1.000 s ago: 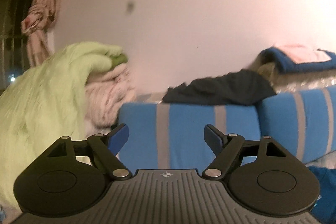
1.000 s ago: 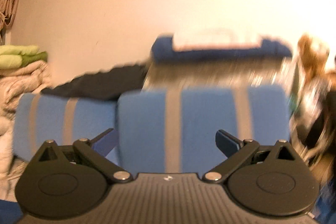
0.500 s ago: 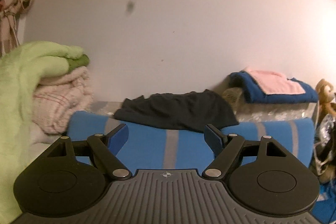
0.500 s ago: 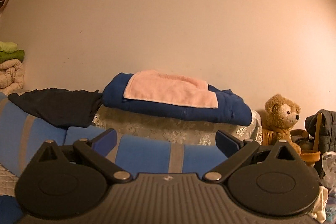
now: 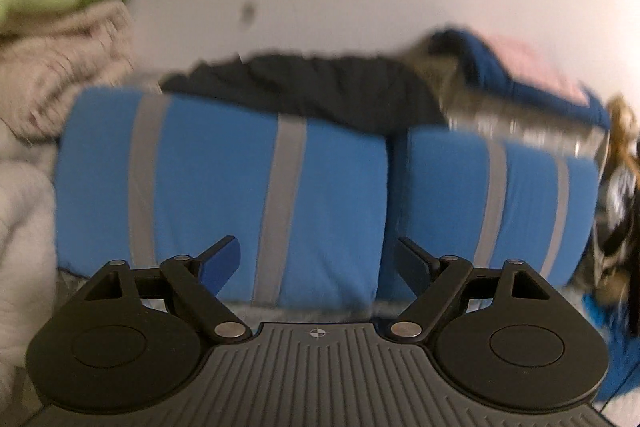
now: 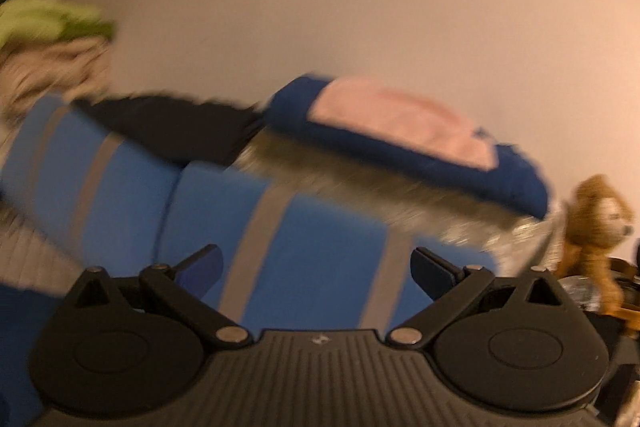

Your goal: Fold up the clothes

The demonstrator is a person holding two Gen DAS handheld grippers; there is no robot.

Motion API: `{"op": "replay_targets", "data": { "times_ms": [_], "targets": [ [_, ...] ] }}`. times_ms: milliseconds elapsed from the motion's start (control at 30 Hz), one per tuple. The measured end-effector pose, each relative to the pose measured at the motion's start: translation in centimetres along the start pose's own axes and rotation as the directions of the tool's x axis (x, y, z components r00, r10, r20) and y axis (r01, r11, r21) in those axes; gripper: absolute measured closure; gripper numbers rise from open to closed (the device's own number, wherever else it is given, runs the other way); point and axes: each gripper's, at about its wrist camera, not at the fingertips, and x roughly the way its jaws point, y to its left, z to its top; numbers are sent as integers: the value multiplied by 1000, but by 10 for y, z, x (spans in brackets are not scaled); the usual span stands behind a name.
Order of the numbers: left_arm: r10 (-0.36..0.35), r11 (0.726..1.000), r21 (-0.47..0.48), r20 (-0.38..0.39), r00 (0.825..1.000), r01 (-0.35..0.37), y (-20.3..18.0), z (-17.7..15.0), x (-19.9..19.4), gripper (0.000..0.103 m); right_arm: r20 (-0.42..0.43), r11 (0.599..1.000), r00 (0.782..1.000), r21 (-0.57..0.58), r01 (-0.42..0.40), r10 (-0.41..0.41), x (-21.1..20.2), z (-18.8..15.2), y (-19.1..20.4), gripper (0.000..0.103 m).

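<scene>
Left gripper (image 5: 316,261) and right gripper (image 6: 316,267), both spread wide and empty; blurred views risk a misjudged grab at the black garment (image 5: 312,87)

Left claw (image 5: 316,259) spread wide, empty (level); right claw (image 6: 316,265) spread wide, empty, tilted.
</scene>
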Motion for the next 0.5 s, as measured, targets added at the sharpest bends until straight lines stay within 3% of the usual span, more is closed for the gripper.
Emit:
{"op": "replay_targets", "data": {
  "times_ms": [167,500],
  "targets": [
    [24,991,131,-61,998,-16,-2,-41,47,19,-81,994,991,-37,-107,103,43,-47,27,0],
    [35,946,324,-188,982,28,-7,-99,127,19,-216,975,954,-25,-219,209,121,-128,65,0]
  ]
}}
